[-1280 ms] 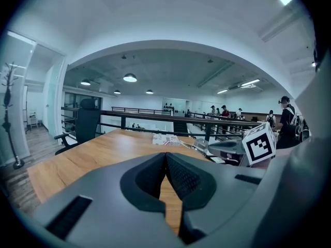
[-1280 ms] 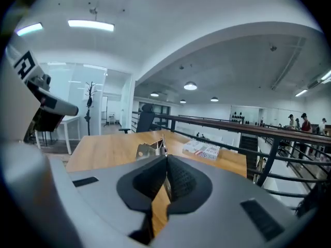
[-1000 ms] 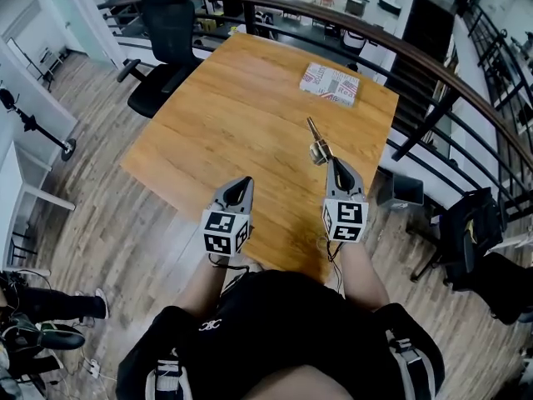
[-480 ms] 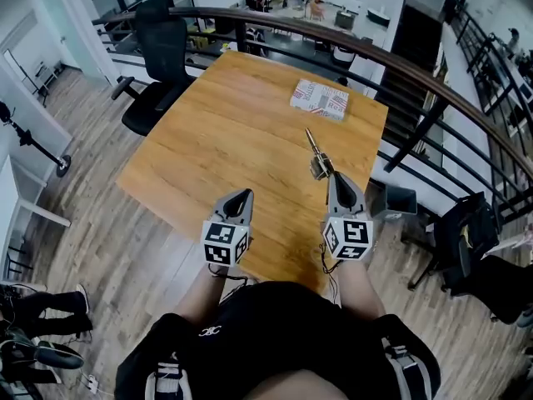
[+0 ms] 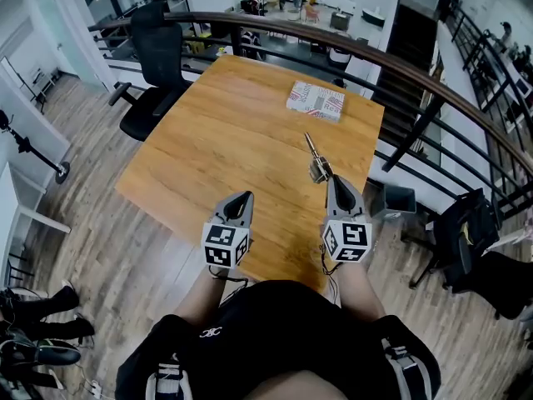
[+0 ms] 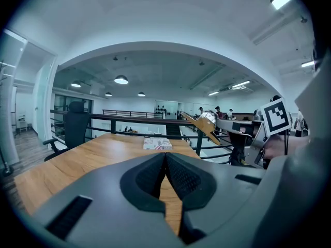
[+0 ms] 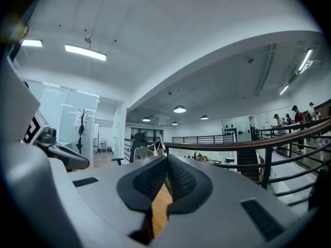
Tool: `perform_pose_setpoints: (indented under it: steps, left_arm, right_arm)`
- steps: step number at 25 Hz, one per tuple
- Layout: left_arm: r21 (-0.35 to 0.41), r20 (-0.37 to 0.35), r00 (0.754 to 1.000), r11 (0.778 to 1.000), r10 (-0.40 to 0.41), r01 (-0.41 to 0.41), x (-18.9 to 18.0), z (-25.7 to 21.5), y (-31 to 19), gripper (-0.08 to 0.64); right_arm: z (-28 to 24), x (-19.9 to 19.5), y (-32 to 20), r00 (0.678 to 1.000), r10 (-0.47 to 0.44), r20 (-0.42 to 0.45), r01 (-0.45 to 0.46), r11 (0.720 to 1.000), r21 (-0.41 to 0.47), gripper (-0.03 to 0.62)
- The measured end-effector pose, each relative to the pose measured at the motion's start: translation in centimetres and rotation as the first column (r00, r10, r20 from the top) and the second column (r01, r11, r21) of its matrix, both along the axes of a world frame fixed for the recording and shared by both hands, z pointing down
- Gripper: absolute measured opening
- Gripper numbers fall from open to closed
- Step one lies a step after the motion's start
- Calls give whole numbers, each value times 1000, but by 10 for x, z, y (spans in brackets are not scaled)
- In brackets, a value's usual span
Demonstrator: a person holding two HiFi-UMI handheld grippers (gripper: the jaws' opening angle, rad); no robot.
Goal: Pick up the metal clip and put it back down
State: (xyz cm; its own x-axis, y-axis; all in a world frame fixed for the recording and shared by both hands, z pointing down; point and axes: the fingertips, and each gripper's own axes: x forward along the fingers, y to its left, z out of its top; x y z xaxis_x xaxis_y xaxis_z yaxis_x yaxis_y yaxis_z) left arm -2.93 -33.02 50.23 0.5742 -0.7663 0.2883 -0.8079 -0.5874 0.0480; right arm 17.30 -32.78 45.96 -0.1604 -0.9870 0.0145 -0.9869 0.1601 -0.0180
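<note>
Head view: packet [image 5: 316,101] print seems illegible; right hand-held gripper [image 5: 331,180] pinches clip [image 5: 316,158].

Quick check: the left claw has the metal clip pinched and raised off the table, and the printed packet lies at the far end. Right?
Not quite. The head view shows the right claw pinching the metal clip; the left claw is shut on nothing. The rest holds: the clip is raised off the table, and the printed packet lies at the far end.
</note>
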Motion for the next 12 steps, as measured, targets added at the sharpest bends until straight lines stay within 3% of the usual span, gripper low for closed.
perform_pose_setpoints:
  steps: [8,12]
  left_arm:
    - [2,-1,1000,1000,6,-6,1,-2,1,18]
    - [0,-2,1000,1000,3,-3,0,-1,1,18]
  right_arm:
    - [-2,2,0,1000,20,3,-20,1000,1,25]
    - [4,-2,-3,998,21,-52,-22,1000,-8,22]
